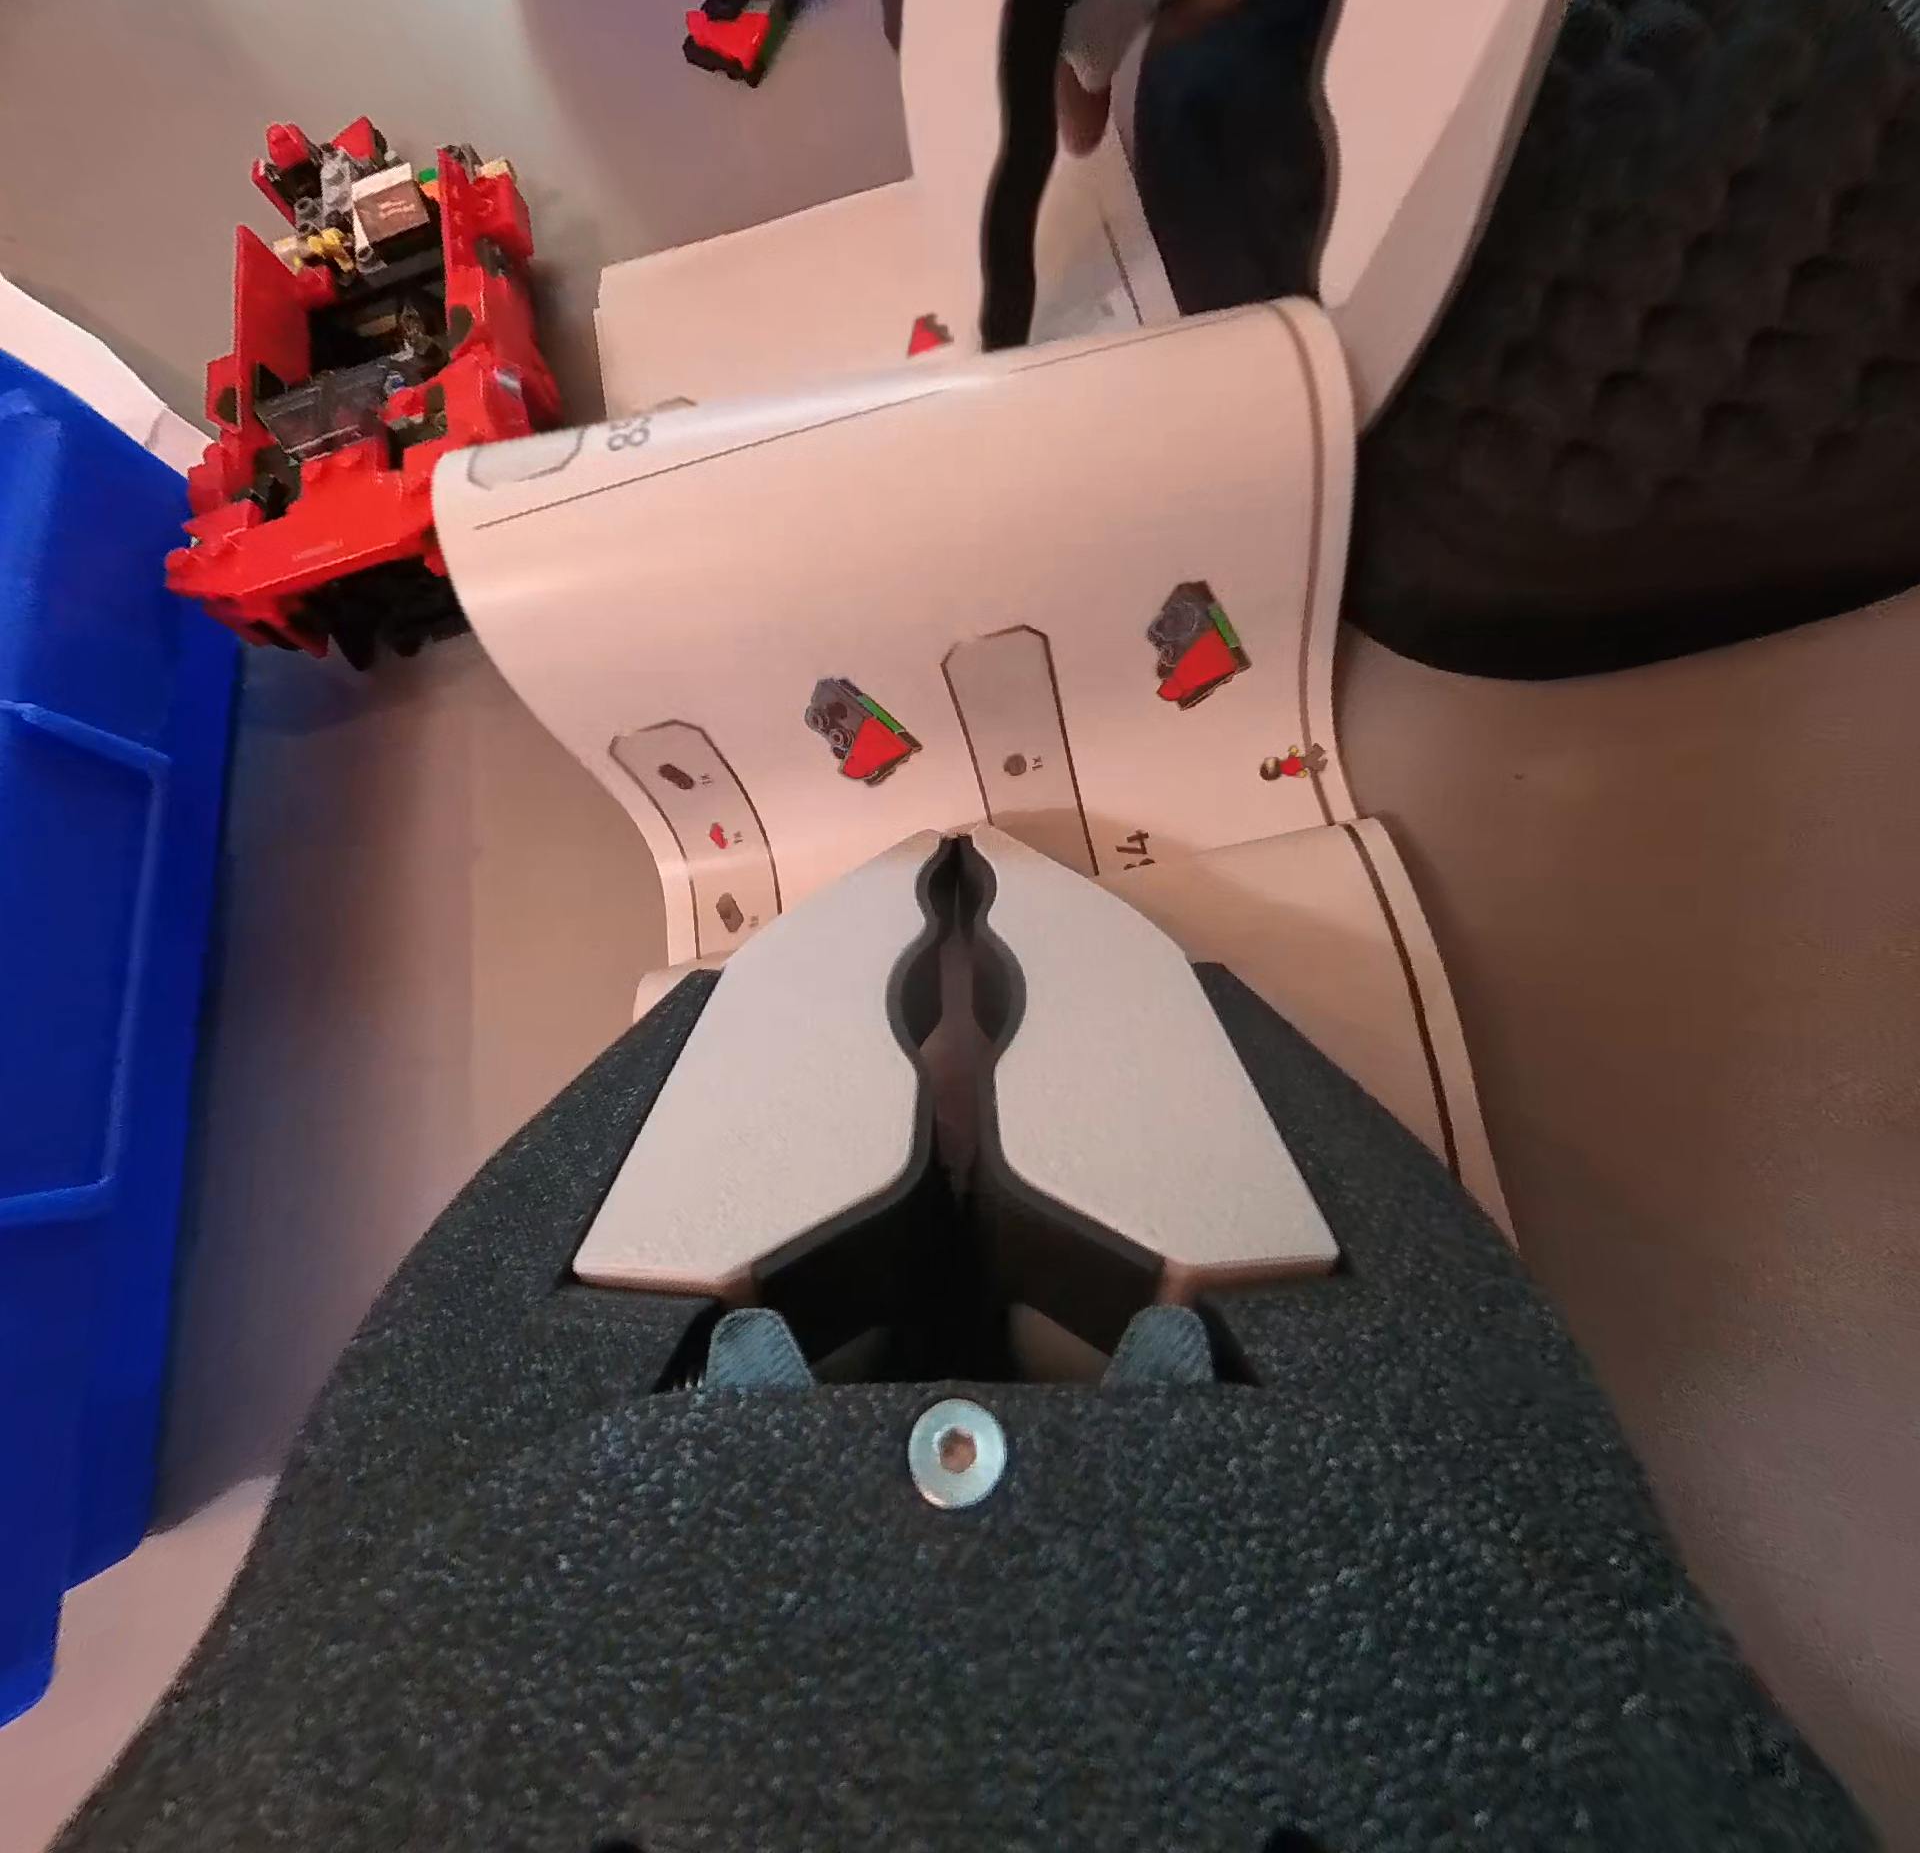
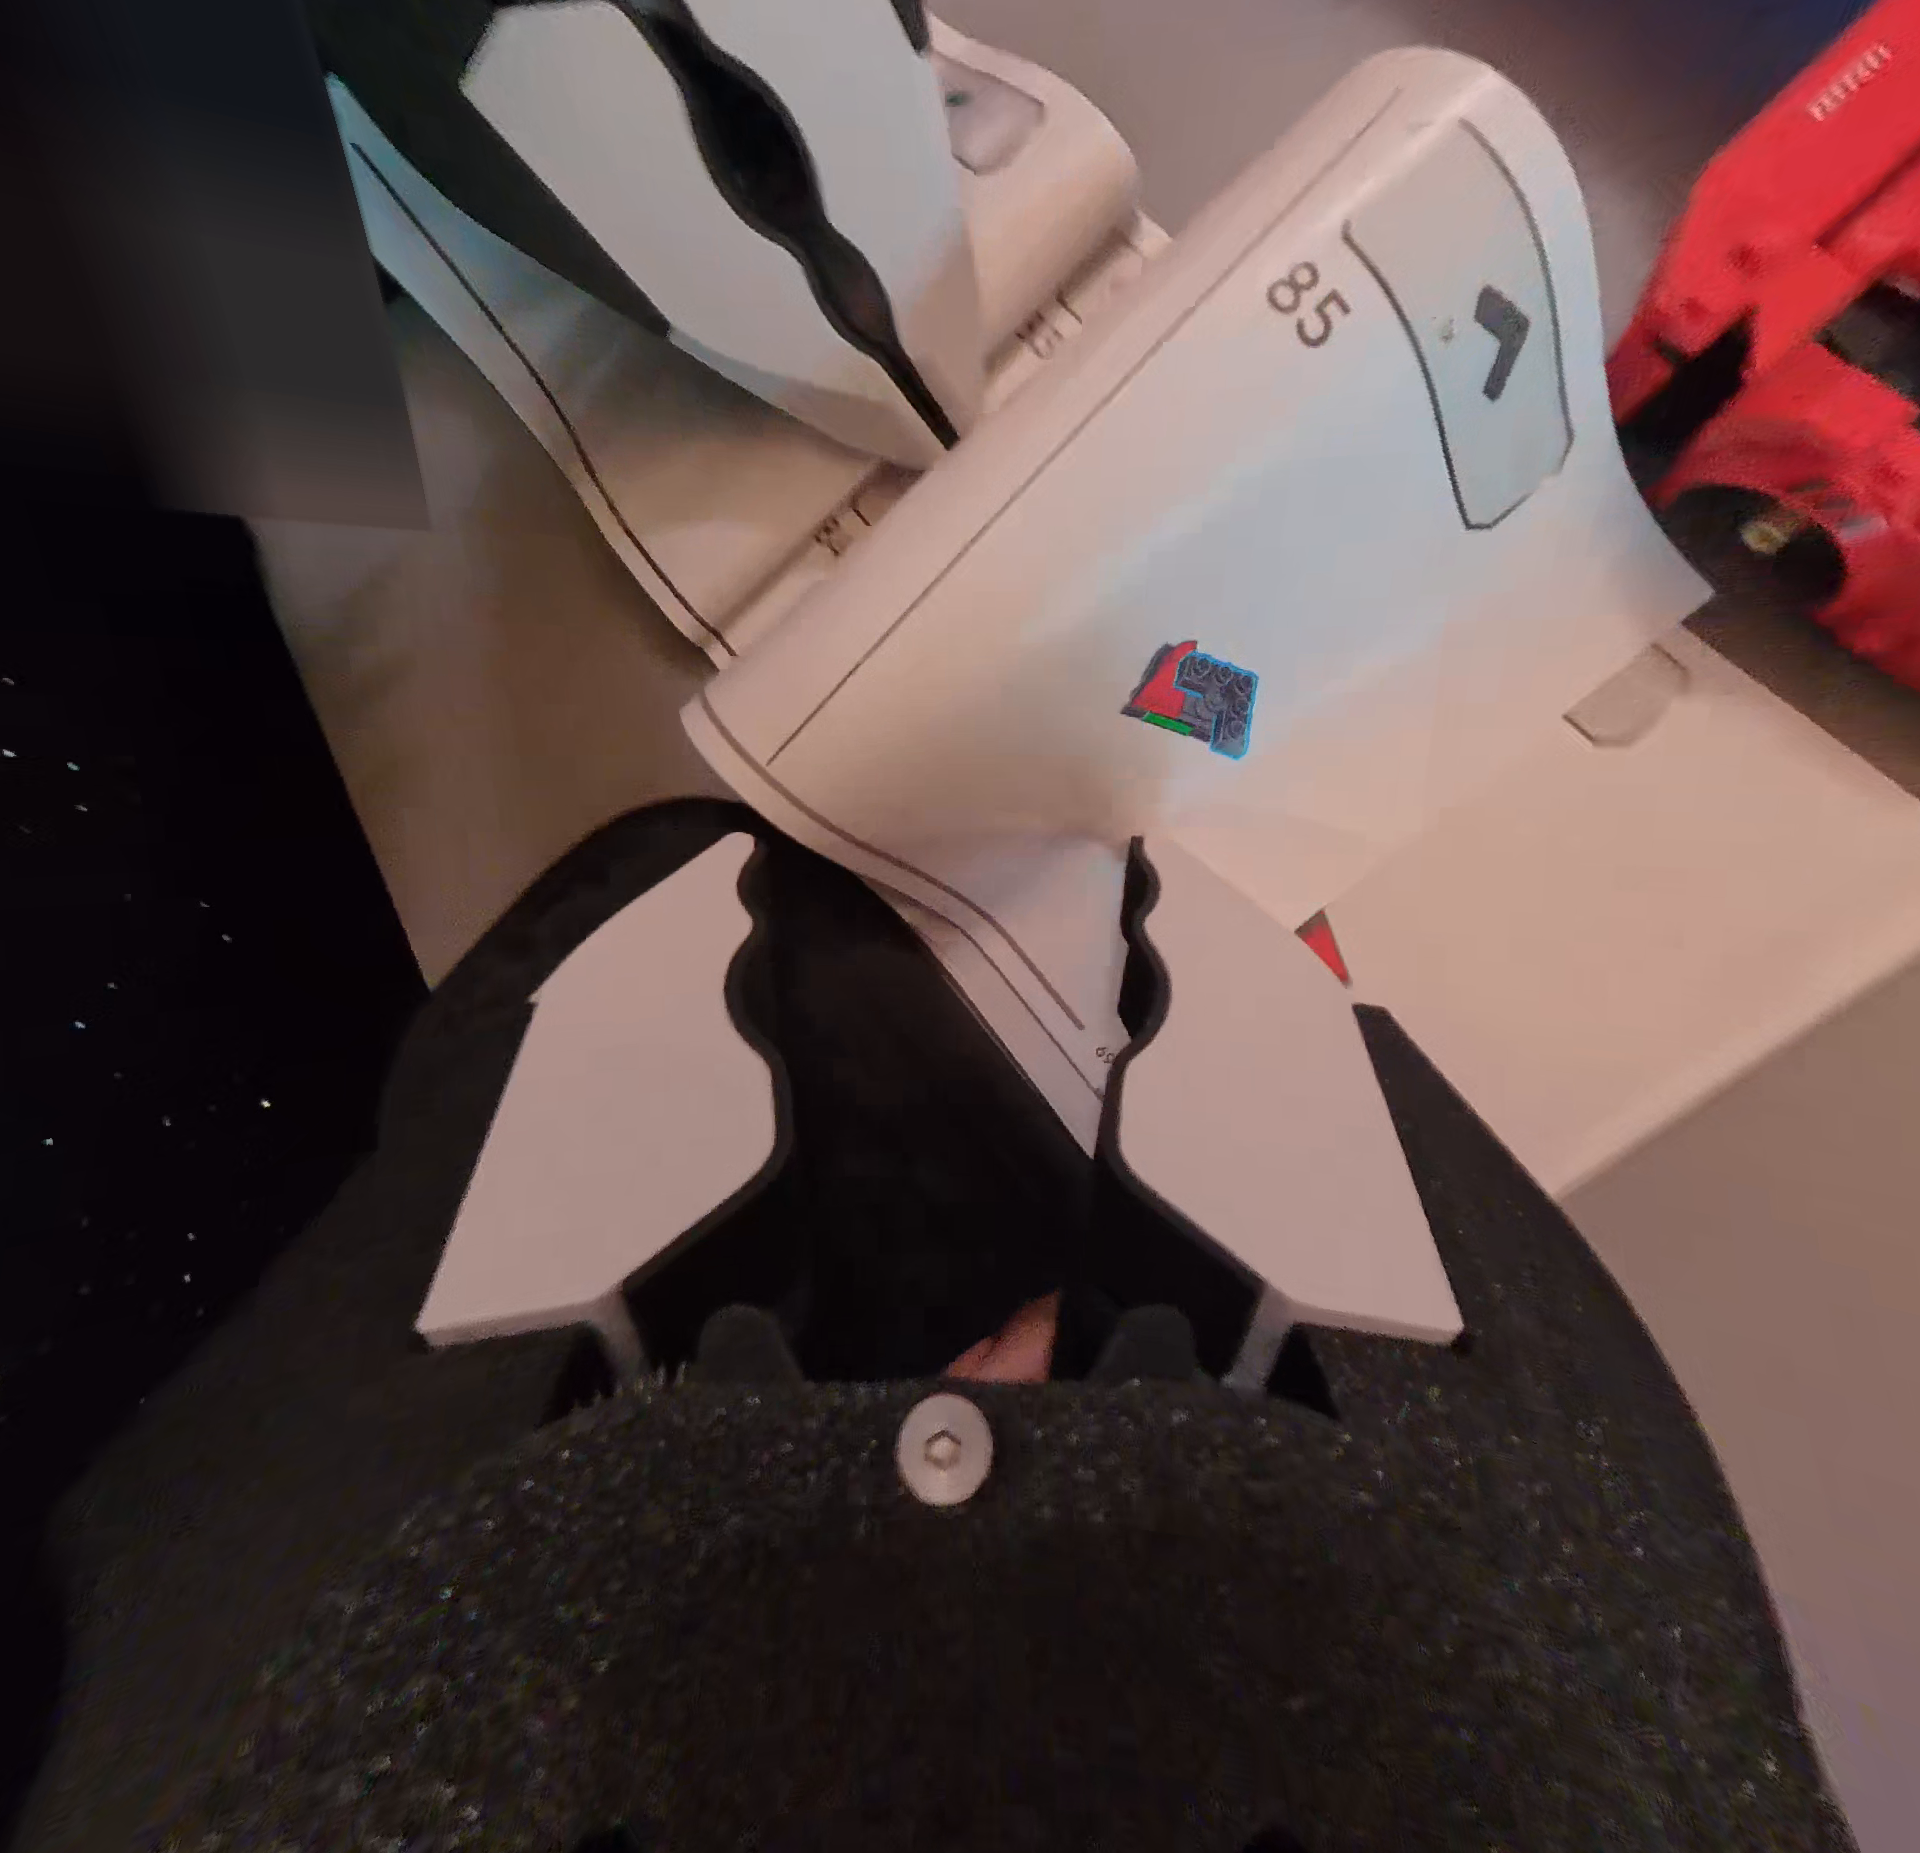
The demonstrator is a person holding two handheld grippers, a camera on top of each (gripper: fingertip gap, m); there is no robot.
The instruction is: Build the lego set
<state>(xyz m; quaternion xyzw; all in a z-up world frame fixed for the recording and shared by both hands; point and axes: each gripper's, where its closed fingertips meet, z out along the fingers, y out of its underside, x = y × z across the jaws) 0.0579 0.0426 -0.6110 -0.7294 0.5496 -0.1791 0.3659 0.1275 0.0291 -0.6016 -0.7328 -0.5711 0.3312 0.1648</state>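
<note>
A curled page of the instruction booklet (image 1: 904,598) is pinched at its edge by the closed left gripper (image 1: 958,847) at frame centre. The right gripper (image 2: 940,868) is held wide open around the page's corner, gripping nothing. The red lego model (image 1: 353,401) is seen upper left, beside a blue bin (image 1: 94,868).

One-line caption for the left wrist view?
Left claw shut on a lifted instruction booklet page, red lego model and blue bin alongside.

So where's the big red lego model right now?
In the left wrist view the red lego model sits upper left, between the blue bin and the instruction booklet.
</note>
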